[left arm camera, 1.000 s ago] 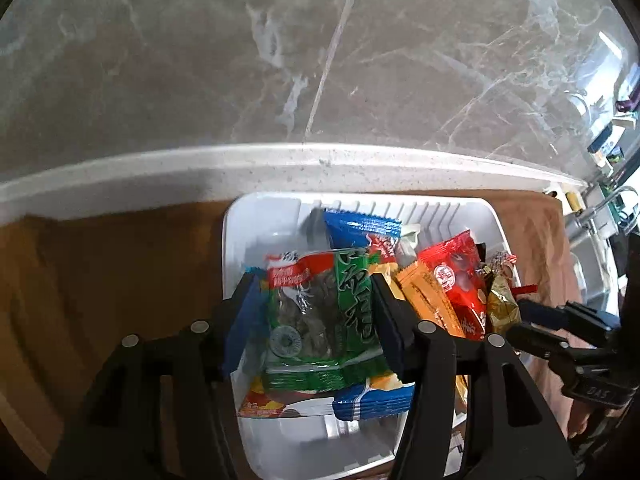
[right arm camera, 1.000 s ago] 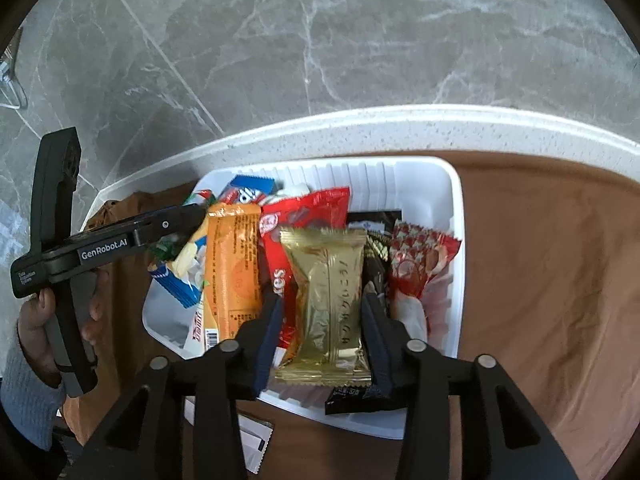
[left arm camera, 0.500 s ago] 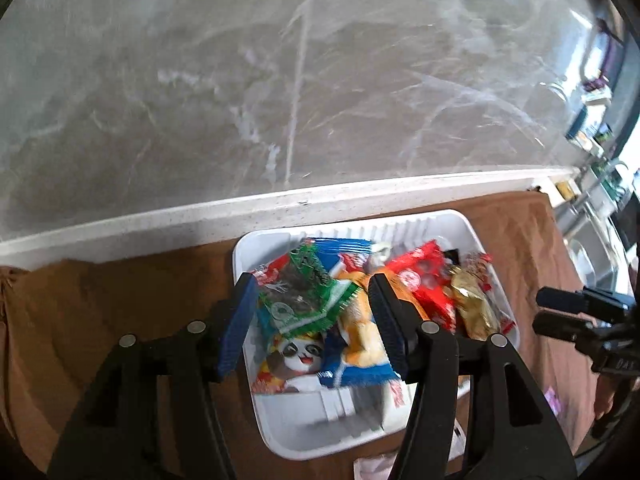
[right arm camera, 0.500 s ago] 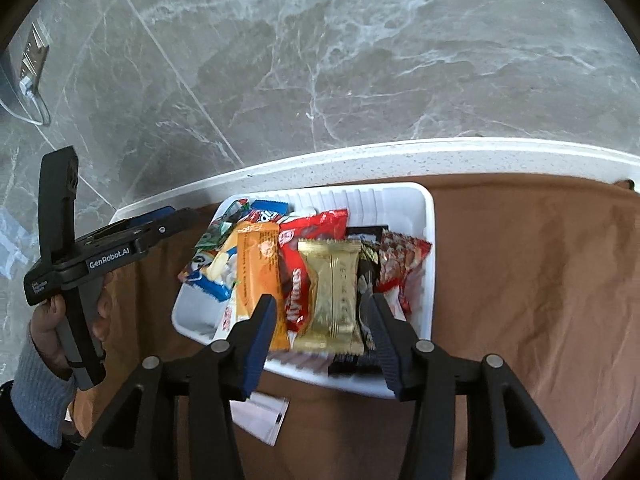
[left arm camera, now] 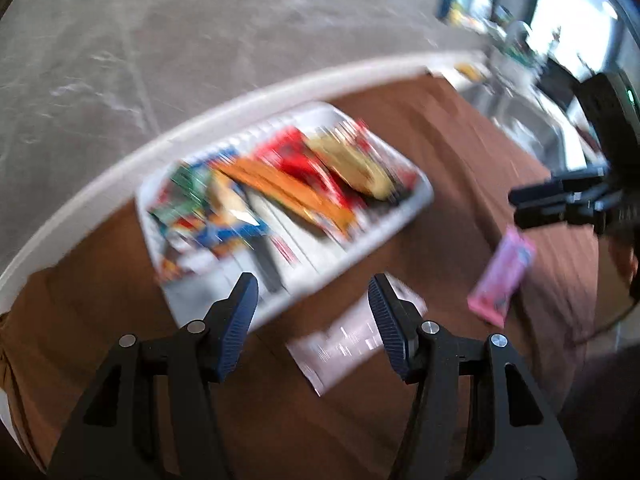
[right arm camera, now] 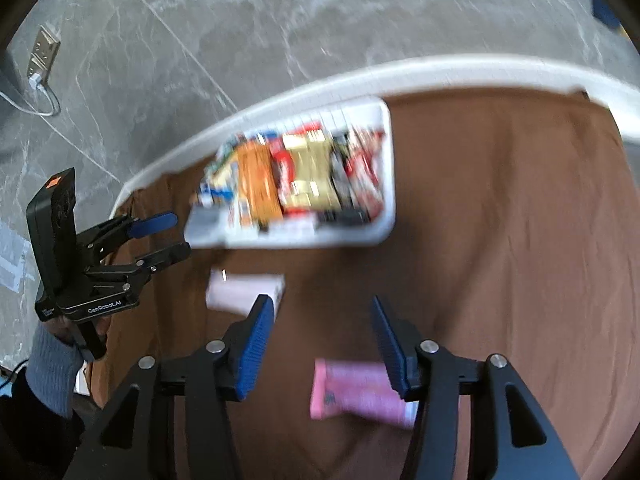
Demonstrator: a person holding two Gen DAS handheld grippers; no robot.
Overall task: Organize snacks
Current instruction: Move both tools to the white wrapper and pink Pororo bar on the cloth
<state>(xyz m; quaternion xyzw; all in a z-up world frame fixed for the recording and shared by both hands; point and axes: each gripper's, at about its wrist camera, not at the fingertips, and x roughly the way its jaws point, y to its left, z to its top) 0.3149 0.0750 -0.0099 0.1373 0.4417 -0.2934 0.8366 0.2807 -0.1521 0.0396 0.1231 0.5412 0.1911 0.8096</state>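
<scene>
- Brown cloth [right arm camera: 500,240] covers the whole counter, and the white tray [right arm camera: 386,216] sits on it near the back edge, packed with snack packets in a row: orange, red, gold, plus a green and blue jumble at one end. Both views are pretty smeared, so no reading labels.
- Left gripper [left arm camera: 312,312] is released, nothing between its blue pads. It hangs over the tray's near rim and a pale flat packet [left arm camera: 352,340] lying on the cloth just in front of the tray.
- Right gripper [right arm camera: 320,344] has its jaws opening and nothing pinched. A pink packet [right arm camera: 360,392] lies flat on the cloth right below it, still loose.
- So two snacks are outside the tray while the rest are already in.
- What I'd worry about: those flat wrappers sit flush on soft fabric, so a pad coming down could snag and bunch the cloth, or pinch cloth along with the packet and drag it.
- Foil-type wrappers look slippery. Grab just a corner and it could slide out on the way over.
- The tray looks nearly full, so pushing another packet in could tip the standing ones or pop one over the rim.
- Both grippers work close together here, so they could bump each other.
</scene>
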